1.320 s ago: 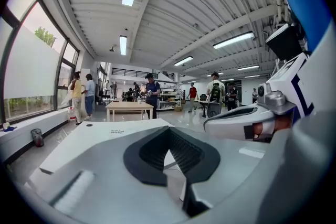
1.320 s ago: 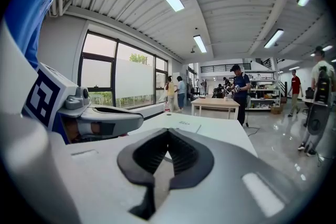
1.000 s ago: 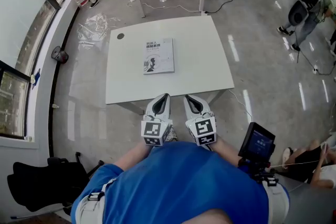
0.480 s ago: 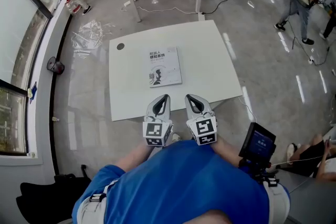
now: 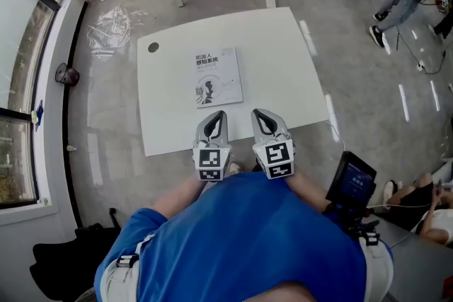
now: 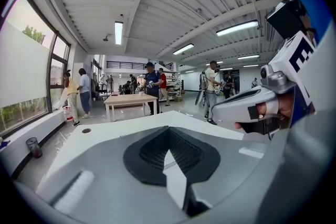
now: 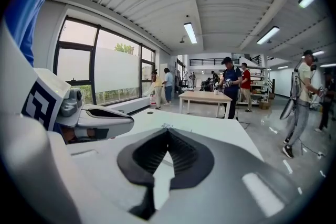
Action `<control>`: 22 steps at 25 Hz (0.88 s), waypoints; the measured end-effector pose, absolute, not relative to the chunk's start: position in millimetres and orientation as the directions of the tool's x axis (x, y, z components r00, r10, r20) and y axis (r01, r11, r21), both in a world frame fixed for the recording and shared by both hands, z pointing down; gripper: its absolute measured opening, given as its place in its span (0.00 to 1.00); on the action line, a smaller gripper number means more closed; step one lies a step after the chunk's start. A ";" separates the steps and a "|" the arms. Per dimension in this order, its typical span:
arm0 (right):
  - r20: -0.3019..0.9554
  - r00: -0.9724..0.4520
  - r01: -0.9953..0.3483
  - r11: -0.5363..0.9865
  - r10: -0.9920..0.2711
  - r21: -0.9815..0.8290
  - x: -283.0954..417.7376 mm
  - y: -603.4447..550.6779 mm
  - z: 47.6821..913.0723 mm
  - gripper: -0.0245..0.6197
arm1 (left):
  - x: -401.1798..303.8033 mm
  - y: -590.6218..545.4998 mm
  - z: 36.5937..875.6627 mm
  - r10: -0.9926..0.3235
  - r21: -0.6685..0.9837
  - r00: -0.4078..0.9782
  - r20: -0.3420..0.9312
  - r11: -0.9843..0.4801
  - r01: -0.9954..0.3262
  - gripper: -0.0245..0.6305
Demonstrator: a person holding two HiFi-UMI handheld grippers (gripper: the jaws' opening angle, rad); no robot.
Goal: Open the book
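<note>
Head view: book [image 5: 216,77] closed, title unreadable; left gripper [image 5: 218,117], right gripper [image 5: 260,115] jaws clenched.

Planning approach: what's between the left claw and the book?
Only a bare strip of white table separates the left claw from the book; head view shows it.

I can make out two lines of dark characters printed at the upper left of the book [image 5: 218,78] cover, but they are too small for me to read. Just this side of the book, the left gripper [image 5: 216,117] and right gripper [image 5: 260,115] each bear black-and-white square markers, no letters.
</note>
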State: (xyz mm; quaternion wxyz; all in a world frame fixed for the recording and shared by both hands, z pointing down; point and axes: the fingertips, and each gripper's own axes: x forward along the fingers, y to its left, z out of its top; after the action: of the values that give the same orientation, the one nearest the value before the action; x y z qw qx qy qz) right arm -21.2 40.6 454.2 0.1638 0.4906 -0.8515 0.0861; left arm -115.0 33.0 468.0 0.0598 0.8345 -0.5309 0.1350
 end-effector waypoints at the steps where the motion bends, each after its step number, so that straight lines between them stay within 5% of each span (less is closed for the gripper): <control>1: 0.372 -0.467 -0.862 0.506 -0.802 0.009 -18.1 31.1 457.3 0.04 | -112.4 24.1 473.2 -0.868 -0.050 0.393 0.304 -0.426 -0.903 0.05; 17: 0.459 -0.514 -0.833 0.549 -0.724 -0.067 15.0 -36.5 511.0 0.04 | -68.1 -39.4 577.3 -0.788 -0.216 0.262 0.557 -0.442 -0.871 0.05; 19: 0.469 -0.519 -0.829 0.554 -0.715 -0.072 18.3 -39.7 515.0 0.04 | -58.9 -41.7 587.0 -0.770 -0.218 0.264 0.581 -0.460 -0.861 0.30; 22: 0.485 -0.531 -0.821 0.564 -0.695 -0.090 31.9 -54.9 525.3 0.04 | -44.5 -55.7 603.4 -0.762 -0.245 0.223 0.608 -0.447 -0.860 0.31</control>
State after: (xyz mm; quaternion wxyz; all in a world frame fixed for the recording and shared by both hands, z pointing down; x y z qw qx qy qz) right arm 31.9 -54.9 525.3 0.2022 0.4400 -0.8610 0.1554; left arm -44.5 -55.7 603.4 0.0715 0.7788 -0.5207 0.3424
